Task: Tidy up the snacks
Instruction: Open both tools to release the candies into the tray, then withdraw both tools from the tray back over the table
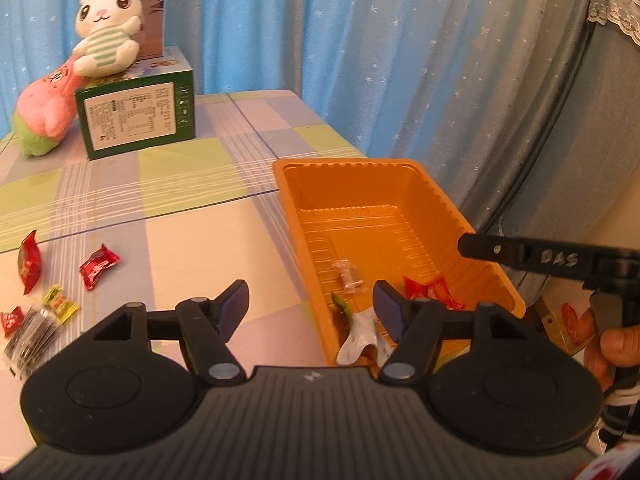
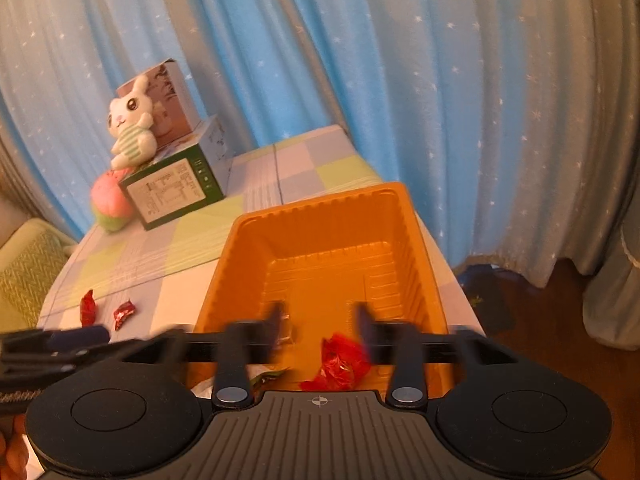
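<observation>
An orange plastic tray (image 1: 288, 184) sits on the checked tablecloth. In it lie a red wrapped candy (image 1: 430, 292), a clear wrapper (image 1: 348, 276), a green snack (image 1: 342, 306) and a silver packet (image 1: 360, 338). My left gripper (image 1: 311, 310) is open over the tray's near left wall and grips nothing. My right gripper (image 2: 320, 326) hangs open over the tray (image 2: 408, 216), just above the red candy (image 2: 340, 364), pads clear of it. Loose snacks lie left of the tray: a red candy (image 1: 98, 266), a red packet (image 1: 29, 262), a yellow-green candy (image 1: 60, 304) and a dark packet (image 1: 30, 340).
A green box (image 1: 136, 120) with a plush rabbit (image 1: 108, 28) on it and a pink plush (image 1: 44, 116) beside it stand at the table's far left. Blue starred curtains hang close behind. The table edge runs just right of the tray. A hand (image 1: 600, 344) holds the right gripper's handle.
</observation>
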Available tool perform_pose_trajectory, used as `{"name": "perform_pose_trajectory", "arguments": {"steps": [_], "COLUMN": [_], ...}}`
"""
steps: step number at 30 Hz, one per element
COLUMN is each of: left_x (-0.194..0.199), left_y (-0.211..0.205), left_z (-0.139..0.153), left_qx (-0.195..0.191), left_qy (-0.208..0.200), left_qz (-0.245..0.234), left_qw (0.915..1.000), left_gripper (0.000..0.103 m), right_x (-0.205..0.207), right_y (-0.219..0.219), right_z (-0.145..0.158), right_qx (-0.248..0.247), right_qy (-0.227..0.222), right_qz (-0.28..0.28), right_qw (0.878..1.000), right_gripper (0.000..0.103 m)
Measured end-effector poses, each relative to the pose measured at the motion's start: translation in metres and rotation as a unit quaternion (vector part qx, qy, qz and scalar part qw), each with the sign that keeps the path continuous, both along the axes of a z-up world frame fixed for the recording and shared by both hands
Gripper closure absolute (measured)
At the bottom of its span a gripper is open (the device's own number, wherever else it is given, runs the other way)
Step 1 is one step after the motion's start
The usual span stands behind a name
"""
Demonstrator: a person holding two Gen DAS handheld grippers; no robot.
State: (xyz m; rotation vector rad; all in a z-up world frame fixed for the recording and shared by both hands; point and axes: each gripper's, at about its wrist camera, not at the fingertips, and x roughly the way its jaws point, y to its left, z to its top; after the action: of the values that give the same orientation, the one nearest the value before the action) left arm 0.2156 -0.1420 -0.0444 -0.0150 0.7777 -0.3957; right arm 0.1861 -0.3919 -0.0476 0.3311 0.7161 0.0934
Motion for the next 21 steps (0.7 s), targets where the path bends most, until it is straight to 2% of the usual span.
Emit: {"name": "perform_pose_trajectory", "arguments": {"steps": [9,21], "left_x": [-0.029,-0.075], "left_y": [0.019,0.047], "left_z": [0.009,0.033], "left_qx": [-0.001,-0.01], "left_qy": [-0.007,-0.019], "left_qz": [0.02,0.043], "left_qw": [0.9998,0.9988], "left_gripper": [0.033,0.03], "right_x": [-0.027,-0.075], "right_y": [-0.009,0.019], "right_z": [0.01,0.045], "right_qx": [0.005,0.01], "right_qy": [0.018,0.004], "right_qz": [-0.034,-0.025], "right_qw": [0.999,1.0], "right_gripper": [0.037,0.037]}}
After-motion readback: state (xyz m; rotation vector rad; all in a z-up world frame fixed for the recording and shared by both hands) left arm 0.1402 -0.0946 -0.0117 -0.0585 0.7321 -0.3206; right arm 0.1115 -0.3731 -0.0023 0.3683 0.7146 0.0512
